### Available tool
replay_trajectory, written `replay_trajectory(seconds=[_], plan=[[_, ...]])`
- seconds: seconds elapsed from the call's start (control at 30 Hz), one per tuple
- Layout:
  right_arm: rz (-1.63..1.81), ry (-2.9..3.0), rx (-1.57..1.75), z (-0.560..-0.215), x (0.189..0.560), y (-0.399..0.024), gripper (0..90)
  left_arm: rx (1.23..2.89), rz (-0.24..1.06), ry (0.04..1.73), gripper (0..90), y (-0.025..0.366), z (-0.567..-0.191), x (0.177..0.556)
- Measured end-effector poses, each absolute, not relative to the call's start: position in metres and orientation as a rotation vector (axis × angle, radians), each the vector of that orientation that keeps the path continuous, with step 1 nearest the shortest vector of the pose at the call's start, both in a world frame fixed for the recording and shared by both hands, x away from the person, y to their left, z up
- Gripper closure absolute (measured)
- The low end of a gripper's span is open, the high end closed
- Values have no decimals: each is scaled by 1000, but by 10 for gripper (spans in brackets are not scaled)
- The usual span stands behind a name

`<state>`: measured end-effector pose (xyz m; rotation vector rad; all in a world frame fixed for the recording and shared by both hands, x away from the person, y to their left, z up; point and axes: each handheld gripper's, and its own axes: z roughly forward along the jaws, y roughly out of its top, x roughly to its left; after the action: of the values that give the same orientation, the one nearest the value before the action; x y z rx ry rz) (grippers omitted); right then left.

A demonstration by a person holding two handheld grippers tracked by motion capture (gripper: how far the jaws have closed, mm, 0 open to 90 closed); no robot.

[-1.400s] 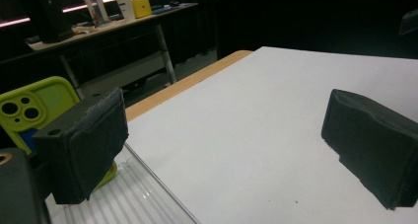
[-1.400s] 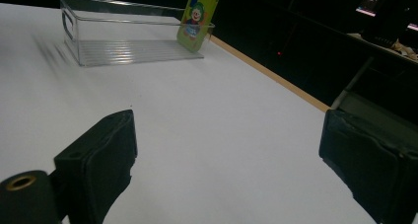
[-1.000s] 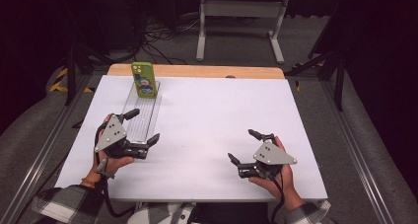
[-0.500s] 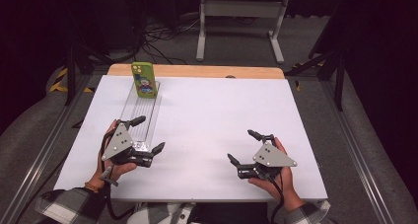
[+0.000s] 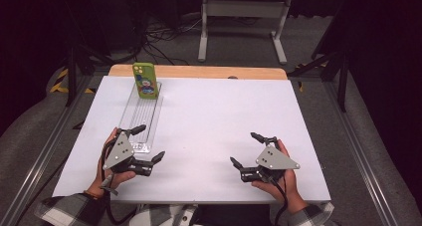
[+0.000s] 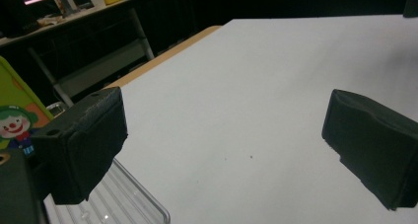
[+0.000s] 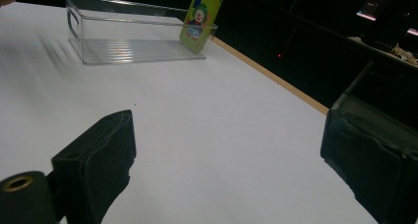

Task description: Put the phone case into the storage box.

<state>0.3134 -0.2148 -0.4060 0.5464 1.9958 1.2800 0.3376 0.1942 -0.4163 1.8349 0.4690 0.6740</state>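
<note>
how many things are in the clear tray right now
1. A green phone case with a clown picture stands propped at the far end of the clear tray. The rest of the tray looks bare, though the left gripper covers part of its near end.

- A white table top point(image 5: 209, 131) is being lit evenly from above, while the room behind is being left in near darkness.
- A light wooden strip point(image 5: 199, 71) is being shown along the table's far edge.
- Grey carpet point(image 5: 348, 136) is being seen on the floor on both sides, crossed by metal rails point(image 5: 45, 151).
- A white metal frame stand point(image 5: 244, 17) is being caught on the floor beyond the table, with black cables point(image 5: 159, 37) lying beside it.
- Yellow-and-black hazard tape point(image 5: 62, 81) is being glimpsed at the far left.
- In the left gripper view, a dark workbench point(image 6: 74, 21) is being picked out dimly.
</note>
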Motion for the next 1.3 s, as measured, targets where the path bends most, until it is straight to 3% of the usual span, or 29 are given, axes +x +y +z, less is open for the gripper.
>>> replay_trajectory(seconds=[0.37, 1.3], plan=[[1301, 1986, 577, -408, 314, -213, 71, 1879, 650, 507, 37, 201, -433, 326], [1258, 2007, 562, -413, 307, -206, 69, 1862, 626, 537, 41, 203, -432, 330]])
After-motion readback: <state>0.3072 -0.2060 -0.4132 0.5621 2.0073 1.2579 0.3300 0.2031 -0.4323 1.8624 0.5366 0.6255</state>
